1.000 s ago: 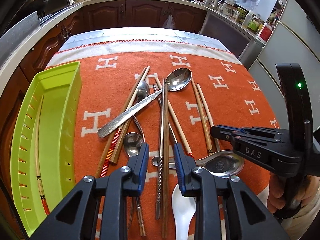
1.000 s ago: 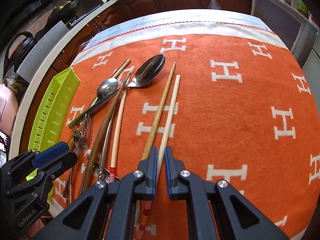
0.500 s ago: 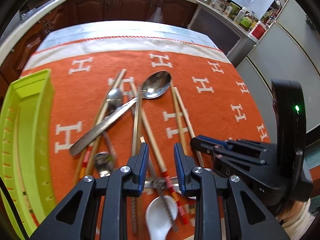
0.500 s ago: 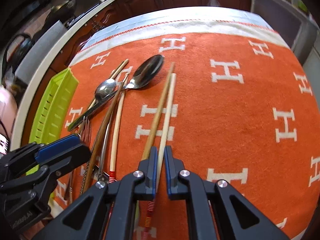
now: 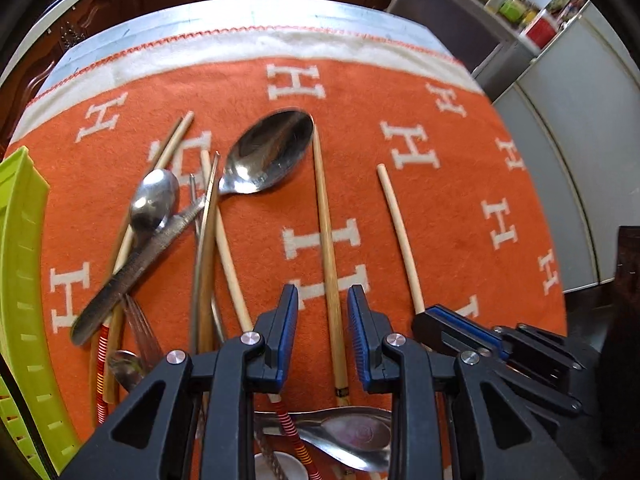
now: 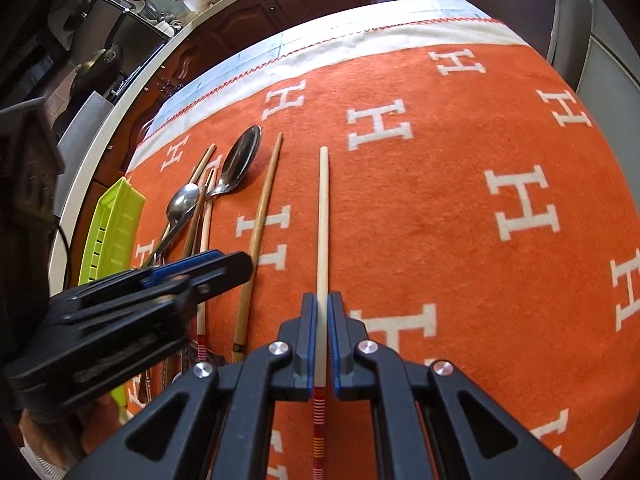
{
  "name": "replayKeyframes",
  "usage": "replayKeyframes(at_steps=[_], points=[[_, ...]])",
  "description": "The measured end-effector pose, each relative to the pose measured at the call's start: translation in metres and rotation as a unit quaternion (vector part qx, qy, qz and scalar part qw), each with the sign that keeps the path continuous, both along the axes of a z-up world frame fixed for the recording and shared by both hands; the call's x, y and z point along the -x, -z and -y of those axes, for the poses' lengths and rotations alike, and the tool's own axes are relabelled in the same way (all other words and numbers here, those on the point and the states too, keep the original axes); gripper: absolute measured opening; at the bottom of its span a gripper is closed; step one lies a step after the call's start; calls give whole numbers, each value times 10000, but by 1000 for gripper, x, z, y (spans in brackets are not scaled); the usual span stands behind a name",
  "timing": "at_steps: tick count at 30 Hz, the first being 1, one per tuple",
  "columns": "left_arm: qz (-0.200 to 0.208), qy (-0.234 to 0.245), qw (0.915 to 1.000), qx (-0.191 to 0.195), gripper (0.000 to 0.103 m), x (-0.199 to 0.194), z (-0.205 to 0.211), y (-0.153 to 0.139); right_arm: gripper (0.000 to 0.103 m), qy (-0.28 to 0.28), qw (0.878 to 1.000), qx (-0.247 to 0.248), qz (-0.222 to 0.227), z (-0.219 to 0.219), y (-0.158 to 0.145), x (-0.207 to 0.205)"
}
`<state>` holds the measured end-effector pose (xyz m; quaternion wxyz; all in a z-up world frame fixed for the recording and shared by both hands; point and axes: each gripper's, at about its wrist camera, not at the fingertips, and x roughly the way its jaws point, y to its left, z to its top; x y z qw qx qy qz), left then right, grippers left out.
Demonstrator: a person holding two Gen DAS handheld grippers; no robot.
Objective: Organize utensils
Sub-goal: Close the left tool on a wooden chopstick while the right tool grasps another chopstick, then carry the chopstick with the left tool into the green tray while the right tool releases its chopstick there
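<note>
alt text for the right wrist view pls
The right gripper is shut on a pale chopstick that points away over an orange blanket. To the left lie a darker chopstick, spoons, and the left gripper.

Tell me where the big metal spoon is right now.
The big metal spoon lies on the orange cloth at the far end of the utensil pile, bowl just left of the brown chopstick, handle running under the crossed utensils toward the green tray.

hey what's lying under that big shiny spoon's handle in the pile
In the left wrist view the big spoon runs its flat handle over a smaller spoon and a pale chopstick. What lies beneath the handle's lower end is hidden.
</note>
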<state>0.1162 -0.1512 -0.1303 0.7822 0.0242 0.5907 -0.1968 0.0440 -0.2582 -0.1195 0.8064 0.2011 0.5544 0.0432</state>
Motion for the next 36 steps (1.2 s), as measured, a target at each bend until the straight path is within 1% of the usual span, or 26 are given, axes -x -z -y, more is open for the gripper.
replayKeyframes(at_steps=[2, 3, 4, 5, 7, 10, 11, 14, 17, 22, 26, 30, 33, 35, 36], points=[[124, 75, 9995, -267, 22, 3, 8, 0, 6, 8, 10000, -28, 18, 1, 0, 0], [215, 101, 9988, -436, 16, 6, 13, 0, 6, 16, 10000, -41, 19, 2, 1, 2], [285, 137, 9980, -546, 7, 8, 17, 0, 6, 25, 10000, -55, 19, 2, 1, 2], [267, 158, 9982, -509, 6, 9, 18, 0, 6, 40, 10000, -85, 17, 3, 1, 3], [199, 144, 9992, -312, 4, 9, 19, 0, 6, 91, 9999, -124, 21, 5, 1, 5], [-22, 40, 9999, 102, 4, 5, 16, 0, 6, 193, 9995, -229, 51, 12, 0, 8], [-143, -19, 9995, 295, 4, 3, 15, 0, 6, 244, 9992, -293, 71, 15, -1, 10], [-268, -48, 9978, 603, 4, 3, 16, -4, 6, 370, 9985, -365, 157, 22, -7, 13], [-271, 37, 9961, 834, 4, 9, 21, -16, 6, 488, 9975, -431, 273, 31, -16, 17], [-138, 215, 9941, 1050, 4, 23, 20, -47, 6, 639, 9954, -559, 451, 43, -34, 22], [77, 275, 9934, 1111, 4, 34, 4, -74, 6, 546, 9941, -729, 584, 39, -52, 26], [426, 149, 9934, 1054, 4, 45, -32, -102, 5, 268, 9921, -941, 786, 26, -75, 30], [843, -87, 9932, 794, 4, 57, -69, -121, 5, -22, 9892, -1151, 903, 4, -92, 27], [1165, -315, 9913, 517, 4, 65, -99, -133, 5, -214, 9873, -1272, 929, -14, -101, 23], [1258, -411, 9903, 426, 4, 66, -110, -136, 5, -294, 9866, -1311, 929, -23, -104, 22]])
